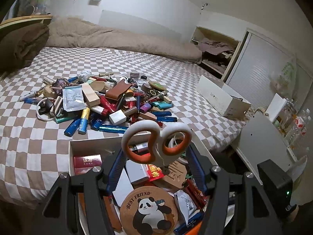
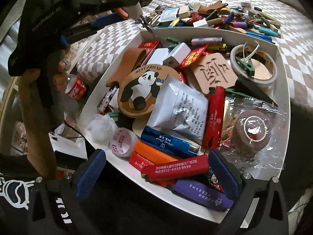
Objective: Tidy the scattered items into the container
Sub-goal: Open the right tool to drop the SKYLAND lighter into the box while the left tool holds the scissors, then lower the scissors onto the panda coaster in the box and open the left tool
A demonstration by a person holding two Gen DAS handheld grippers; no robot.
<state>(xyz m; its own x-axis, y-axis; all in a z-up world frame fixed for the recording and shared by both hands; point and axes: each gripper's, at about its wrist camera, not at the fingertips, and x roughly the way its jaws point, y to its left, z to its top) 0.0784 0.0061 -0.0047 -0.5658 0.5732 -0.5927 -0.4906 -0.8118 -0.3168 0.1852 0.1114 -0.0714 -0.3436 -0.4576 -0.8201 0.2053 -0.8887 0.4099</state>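
Observation:
My left gripper [image 1: 156, 154] is shut on white and orange scissors [image 1: 156, 143], holding them handles-up over the white box [image 1: 70, 148]. From the right wrist view the scissors [image 2: 135, 9] point blade-down above the box's far left corner [image 2: 141, 32]. The box holds a panda coaster [image 2: 139, 90], lighters, tape rolls and packets. My right gripper [image 2: 156, 168] is open and empty above the box's near edge, over a red lighter [image 2: 175, 169]. A pile of scattered items [image 1: 105, 99] lies on the checkered bed beyond the box.
A white open cardboard box [image 1: 221, 99] stands on the bed's right edge. A brown blanket [image 1: 117, 37] lies along the far side. A cola bottle [image 2: 76, 87] sits on the floor left of the box. Shelves with bottles [image 1: 289, 121] are at right.

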